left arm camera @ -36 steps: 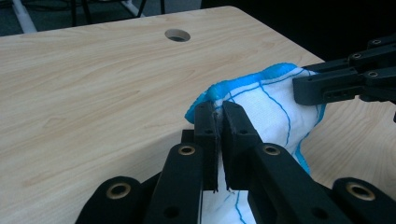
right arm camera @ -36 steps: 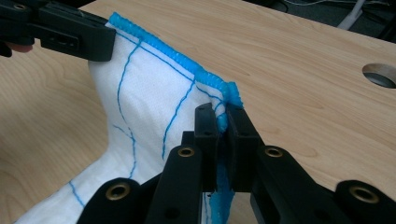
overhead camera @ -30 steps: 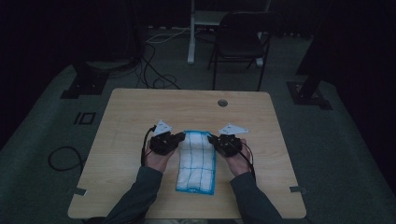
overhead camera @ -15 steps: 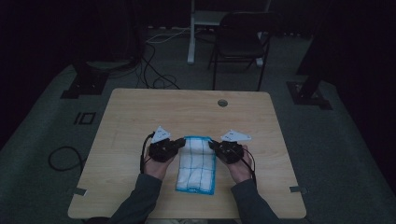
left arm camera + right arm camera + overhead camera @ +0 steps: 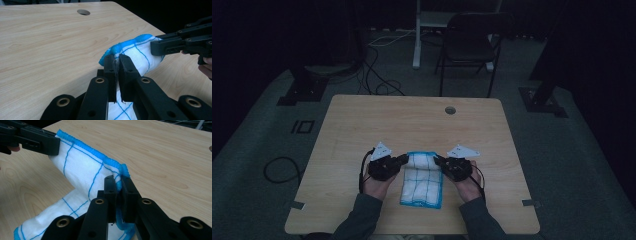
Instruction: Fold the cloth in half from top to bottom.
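Note:
A white cloth [image 5: 422, 182] with blue grid lines and a blue hem lies on the wooden table [image 5: 412, 120], near its front edge. My left gripper [image 5: 405, 159] is shut on the cloth's far left corner, and my right gripper [image 5: 436, 160] is shut on its far right corner. The left gripper view has its jaws [image 5: 116, 60] pinching the cloth [image 5: 142, 56], with the right gripper [image 5: 165, 46] clamped on the other corner. In the right gripper view the jaws [image 5: 120, 181] grip the blue hem of the cloth [image 5: 80, 167], whose far edge is raised off the table toward the left gripper [image 5: 50, 143].
A round cable hole [image 5: 450, 110] sits near the table's far edge. Behind the table stand a dark folding chair [image 5: 472, 45] and a white post [image 5: 417, 35]. Cables [image 5: 377, 75] and stand bases [image 5: 302, 92] lie on the carpet.
Both grippers have moved slightly toward the person while holding the cloth's far corners. The far edge is lifted and drawn nearer, so the cloth looks shorter.

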`<state>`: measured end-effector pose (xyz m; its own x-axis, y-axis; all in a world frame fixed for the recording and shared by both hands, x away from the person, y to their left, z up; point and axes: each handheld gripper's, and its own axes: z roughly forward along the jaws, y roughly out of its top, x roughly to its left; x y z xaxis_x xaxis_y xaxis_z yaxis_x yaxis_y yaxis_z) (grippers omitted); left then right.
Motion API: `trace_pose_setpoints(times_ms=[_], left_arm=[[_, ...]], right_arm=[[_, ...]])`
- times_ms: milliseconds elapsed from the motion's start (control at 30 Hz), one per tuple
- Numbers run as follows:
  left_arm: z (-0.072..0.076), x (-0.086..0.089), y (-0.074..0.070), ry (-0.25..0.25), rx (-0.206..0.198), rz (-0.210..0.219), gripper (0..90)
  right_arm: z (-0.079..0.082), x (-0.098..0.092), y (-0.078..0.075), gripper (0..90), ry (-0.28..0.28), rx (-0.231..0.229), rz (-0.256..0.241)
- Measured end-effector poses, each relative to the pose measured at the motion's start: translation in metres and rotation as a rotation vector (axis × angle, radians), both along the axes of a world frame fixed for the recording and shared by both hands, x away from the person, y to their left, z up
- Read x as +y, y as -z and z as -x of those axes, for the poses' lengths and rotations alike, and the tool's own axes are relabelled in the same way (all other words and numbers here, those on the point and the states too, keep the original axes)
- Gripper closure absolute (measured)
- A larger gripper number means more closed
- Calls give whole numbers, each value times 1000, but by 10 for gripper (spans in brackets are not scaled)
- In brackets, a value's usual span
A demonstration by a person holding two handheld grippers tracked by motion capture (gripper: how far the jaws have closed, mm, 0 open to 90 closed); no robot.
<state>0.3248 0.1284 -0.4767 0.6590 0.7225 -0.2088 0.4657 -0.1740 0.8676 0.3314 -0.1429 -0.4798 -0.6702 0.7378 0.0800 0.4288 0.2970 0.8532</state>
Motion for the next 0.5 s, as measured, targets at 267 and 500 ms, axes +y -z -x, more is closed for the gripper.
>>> trace_pose_setpoints(times_ms=[267, 500], left_arm=[[8, 1, 4, 7, 7, 11, 860], [14, 2, 8, 10, 15, 13, 859]], right_arm=[[9, 0, 4, 852, -3, 2, 0], [14, 1, 9, 852, -10, 7, 5]])
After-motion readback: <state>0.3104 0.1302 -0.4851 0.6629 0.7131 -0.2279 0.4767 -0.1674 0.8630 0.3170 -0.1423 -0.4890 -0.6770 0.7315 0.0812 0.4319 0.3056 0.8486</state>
